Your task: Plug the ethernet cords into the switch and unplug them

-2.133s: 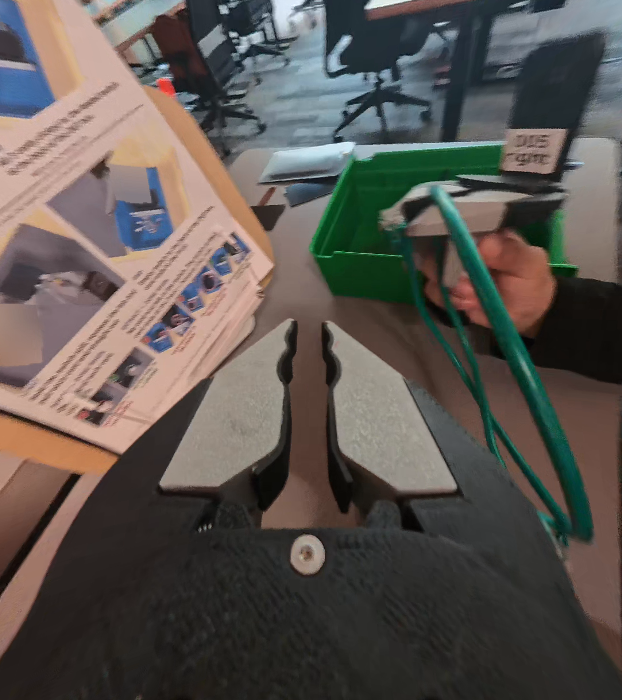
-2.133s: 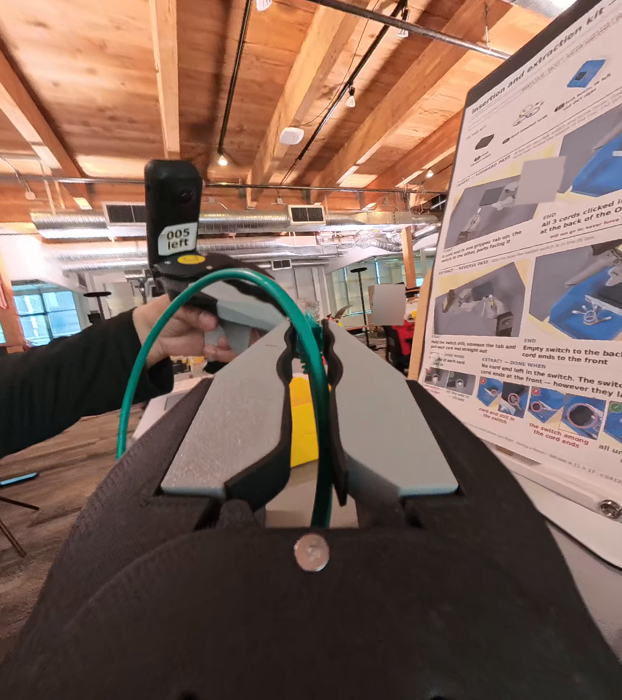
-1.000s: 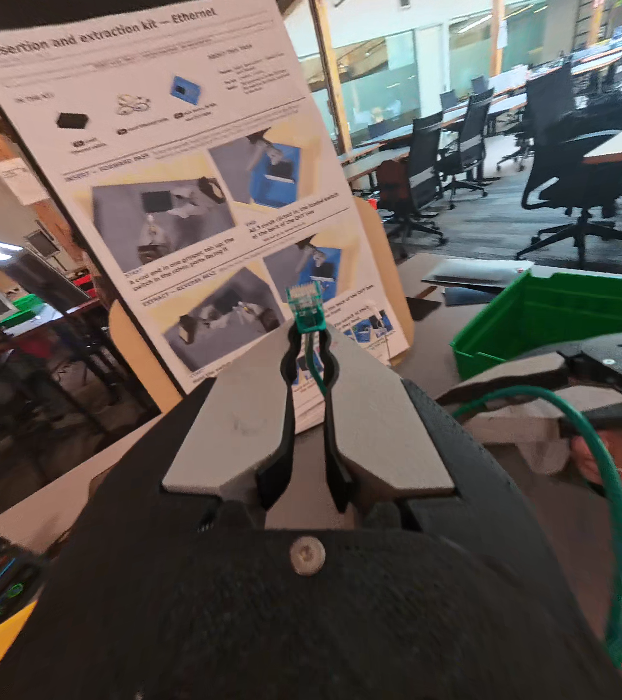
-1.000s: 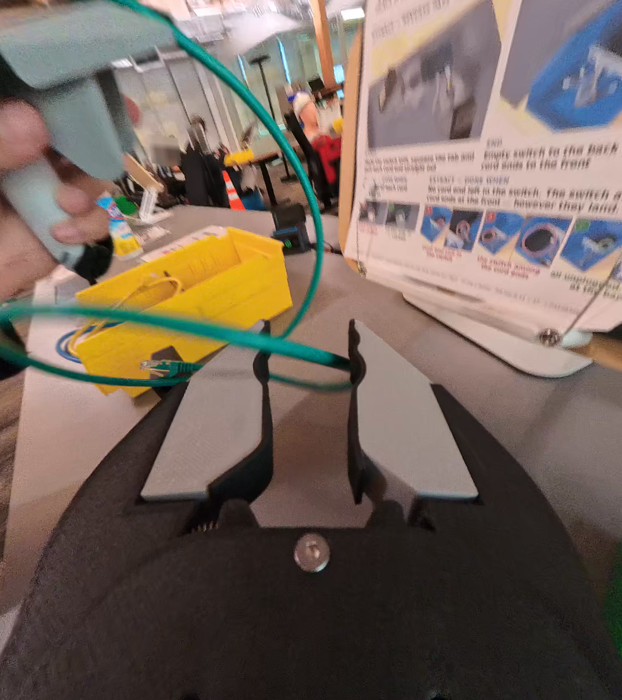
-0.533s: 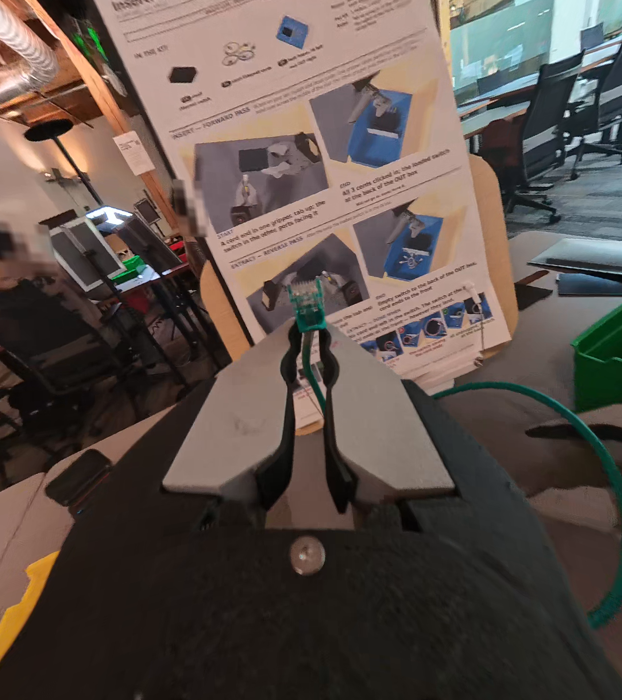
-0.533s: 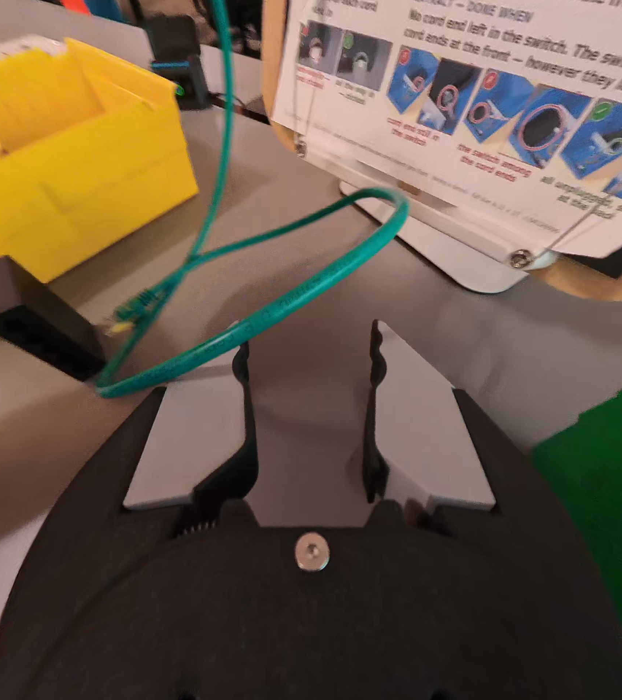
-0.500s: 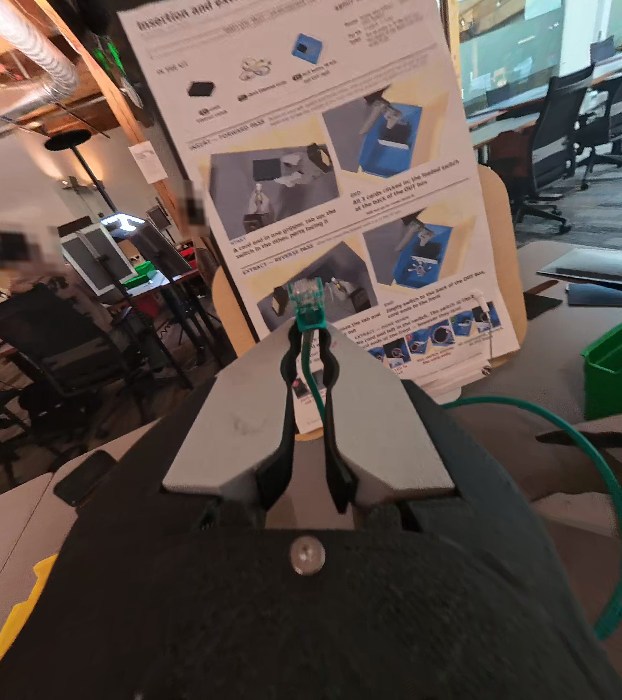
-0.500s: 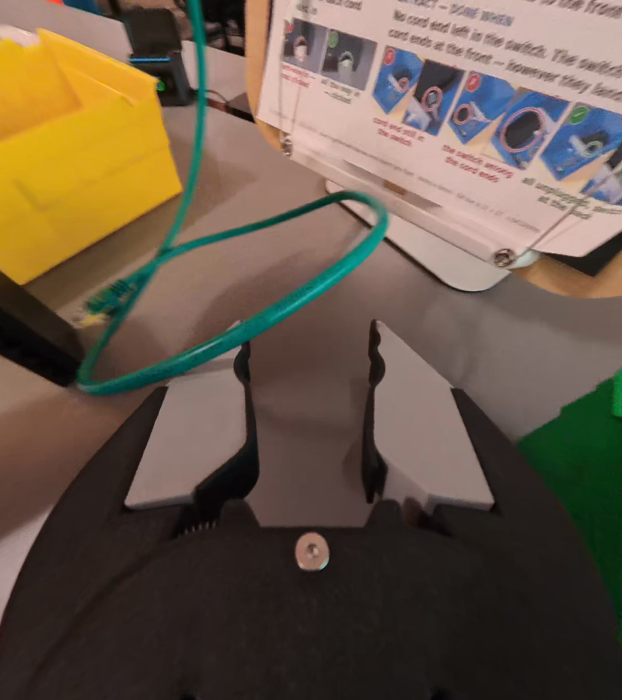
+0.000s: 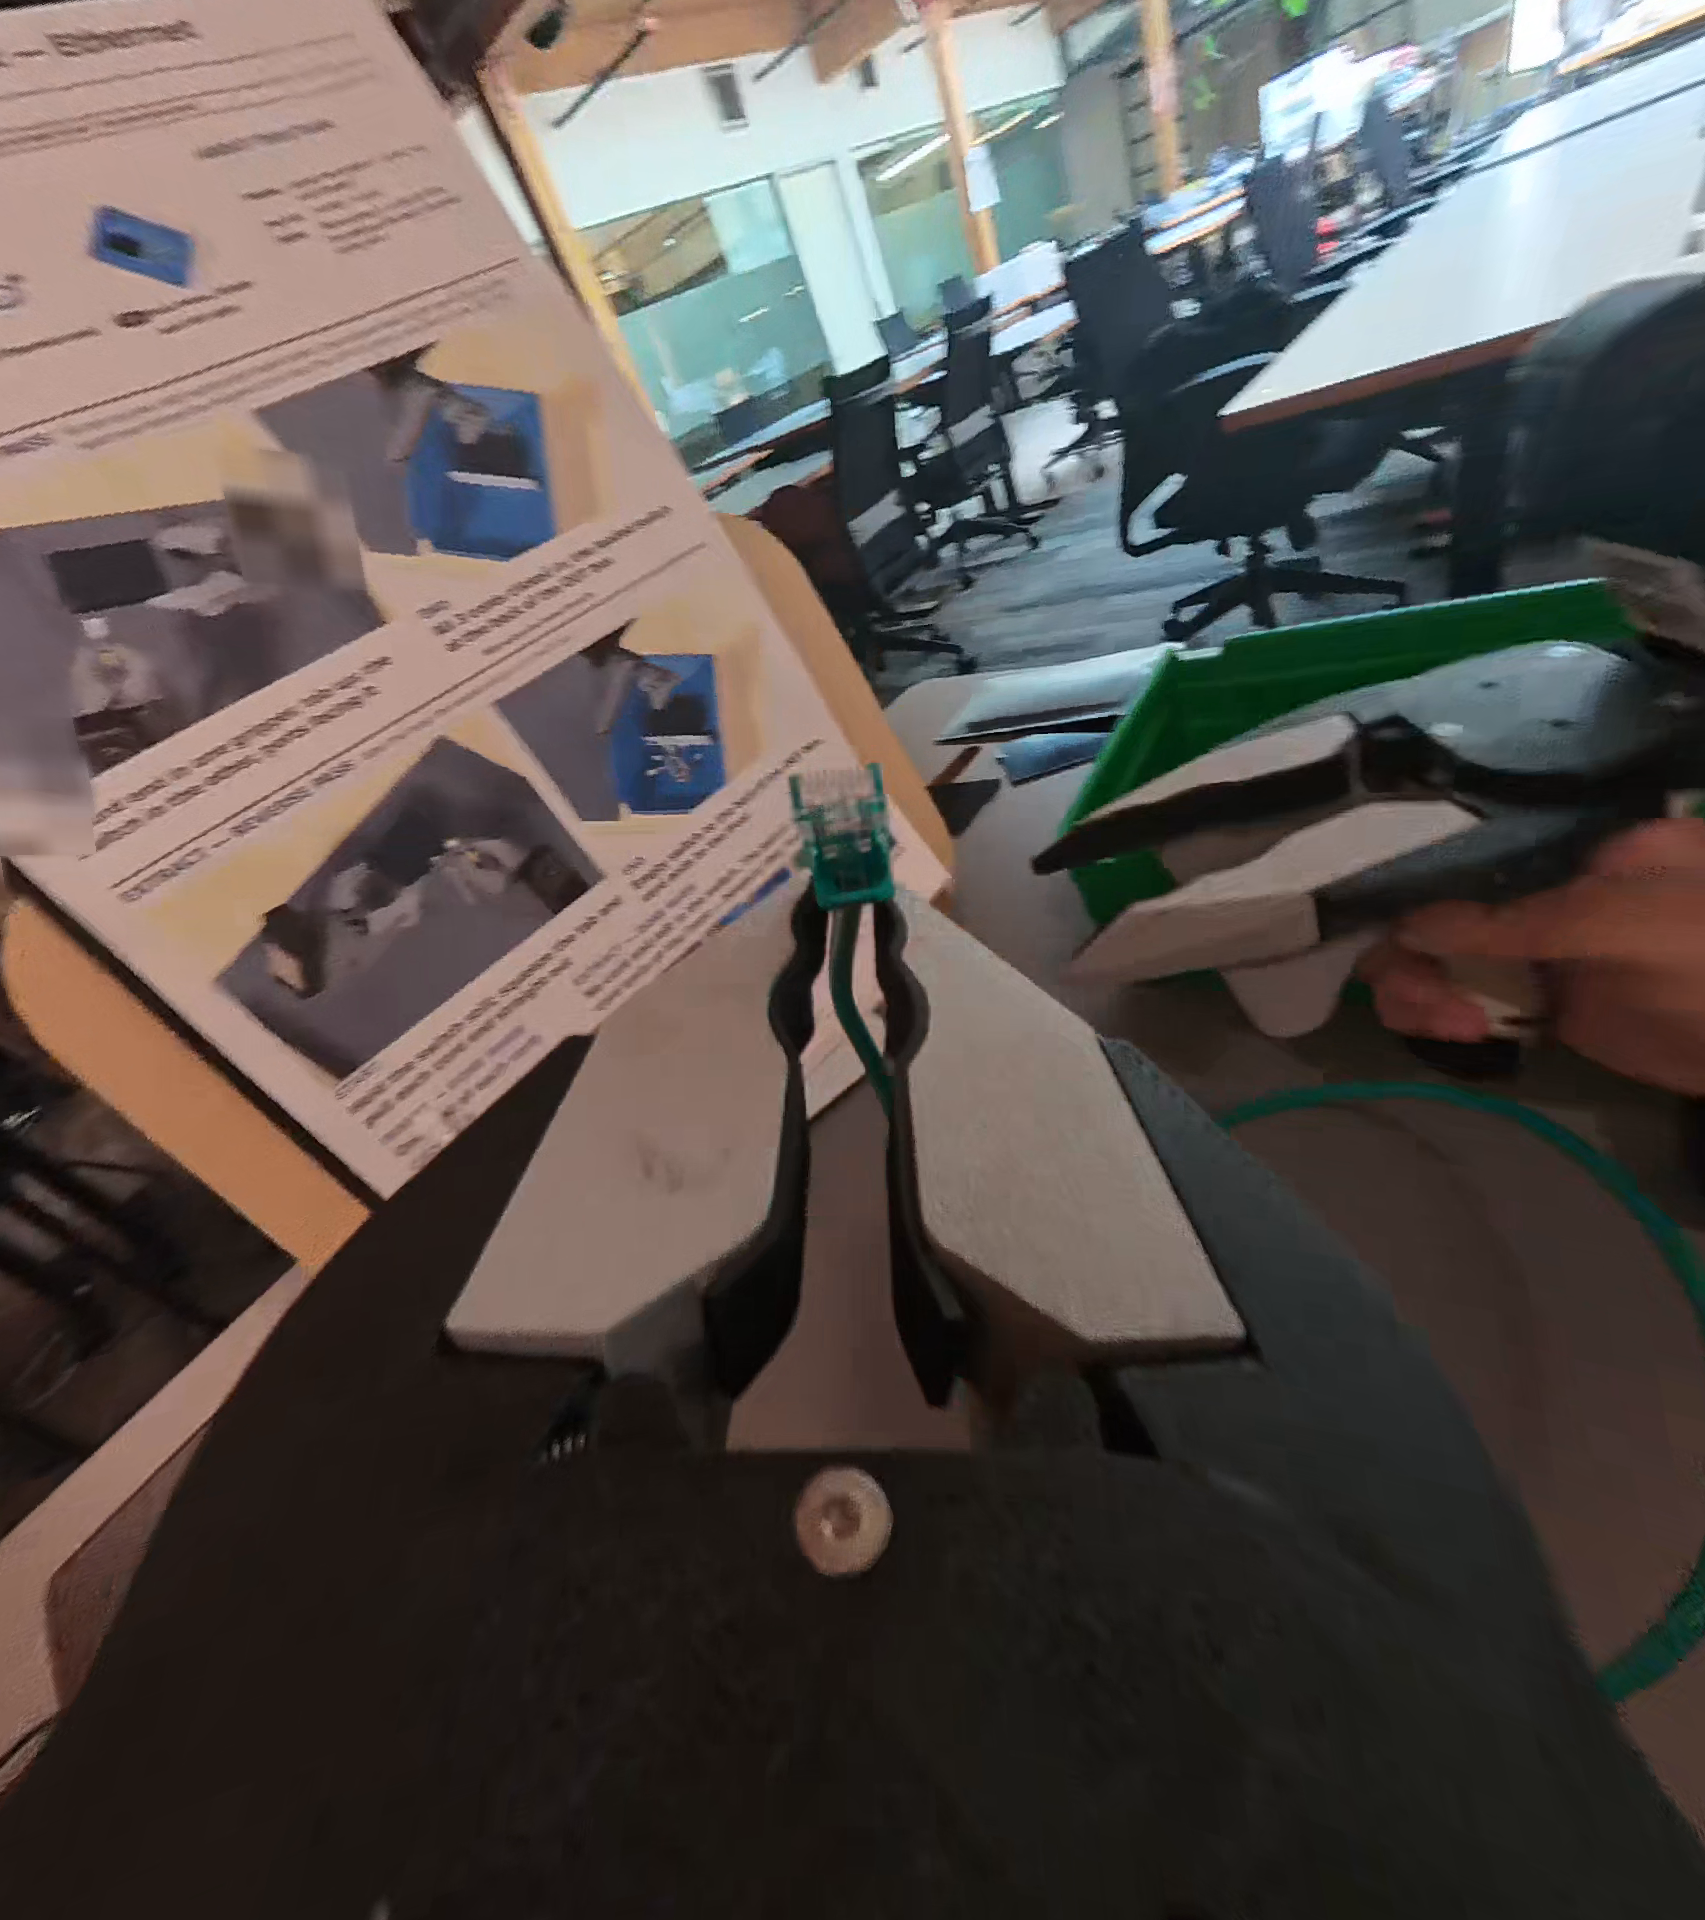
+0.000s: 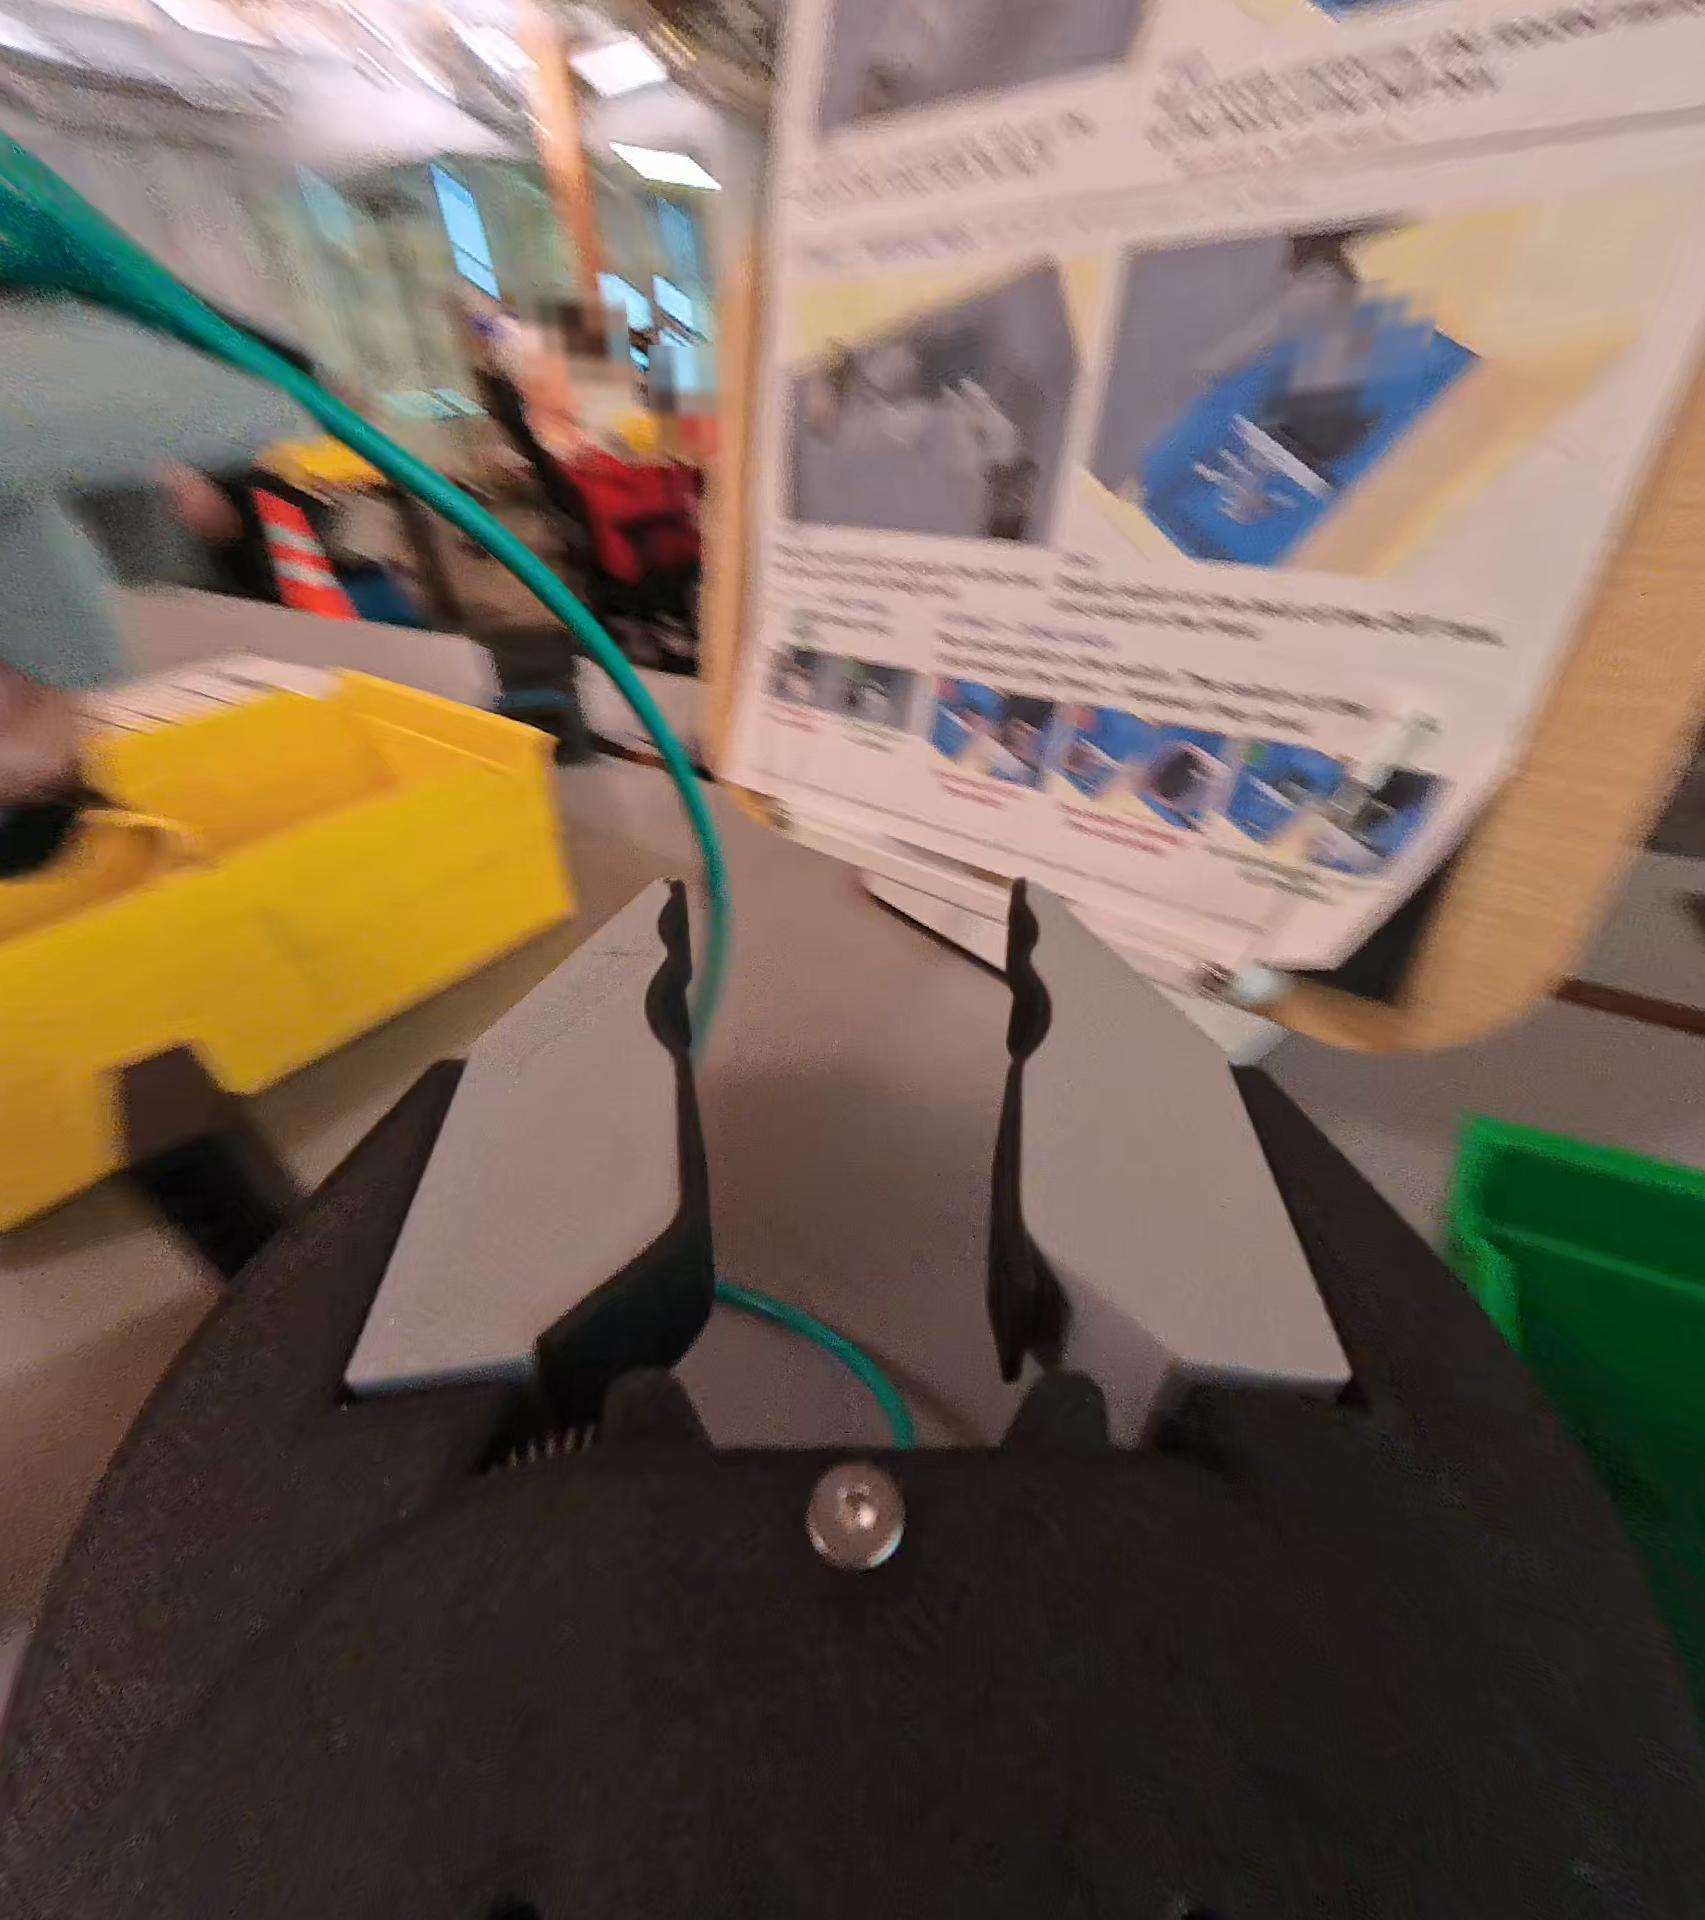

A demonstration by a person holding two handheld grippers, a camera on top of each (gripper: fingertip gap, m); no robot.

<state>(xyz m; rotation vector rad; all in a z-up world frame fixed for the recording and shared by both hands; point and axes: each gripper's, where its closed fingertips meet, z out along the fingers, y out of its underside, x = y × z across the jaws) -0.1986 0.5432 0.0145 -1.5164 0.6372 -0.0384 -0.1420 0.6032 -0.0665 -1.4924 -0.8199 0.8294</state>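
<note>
Grey matte tabletop [image 9: 1450, 1226] beneath both tools. Left gripper [image 9: 846, 925], its scalloped black pads closed on a green ethernet cord [image 9: 1700, 1382], holds the translucent plug [image 9: 840, 826] upright before a printed instruction sheet [image 9: 328, 582]. Right gripper [image 10: 843, 914], seen side-on in the left view, stands open; only its own view shows the yellow bin [image 10: 308, 894].

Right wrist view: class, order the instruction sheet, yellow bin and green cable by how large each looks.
1. instruction sheet
2. yellow bin, though blur and nearness make these two unsure
3. green cable, a thin line
</note>
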